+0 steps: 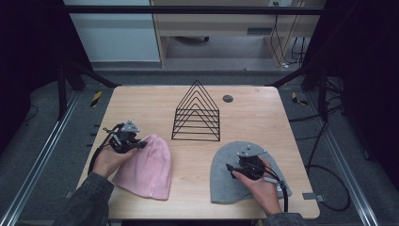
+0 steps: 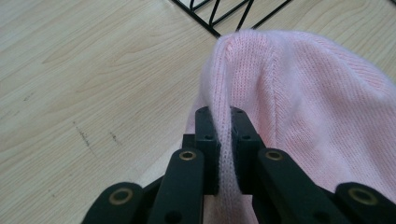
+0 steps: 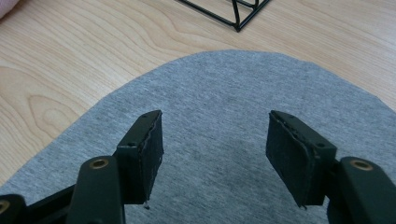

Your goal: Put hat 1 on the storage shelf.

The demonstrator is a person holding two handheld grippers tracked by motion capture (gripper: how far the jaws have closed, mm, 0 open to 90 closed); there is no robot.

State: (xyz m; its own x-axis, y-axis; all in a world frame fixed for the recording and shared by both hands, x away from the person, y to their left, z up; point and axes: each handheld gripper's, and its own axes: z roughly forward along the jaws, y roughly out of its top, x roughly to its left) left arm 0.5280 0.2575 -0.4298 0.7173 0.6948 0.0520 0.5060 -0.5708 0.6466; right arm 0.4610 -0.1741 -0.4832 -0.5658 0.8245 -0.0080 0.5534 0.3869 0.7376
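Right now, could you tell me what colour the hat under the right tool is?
Grey hat, clearest in the right gripper view.

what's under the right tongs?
The grey beanie, lying flat on the wooden table; the right tongs stand open over it. Whatever lies beneath the fabric is covered.

No legible text, label, brand, number or sign appears on the pink beanie (image 1: 146,167), the grey beanie (image 1: 230,174), the black wire rack (image 1: 196,113) or the wooden table (image 1: 141,101); a small tag at the pink beanie's hem is too small to read.
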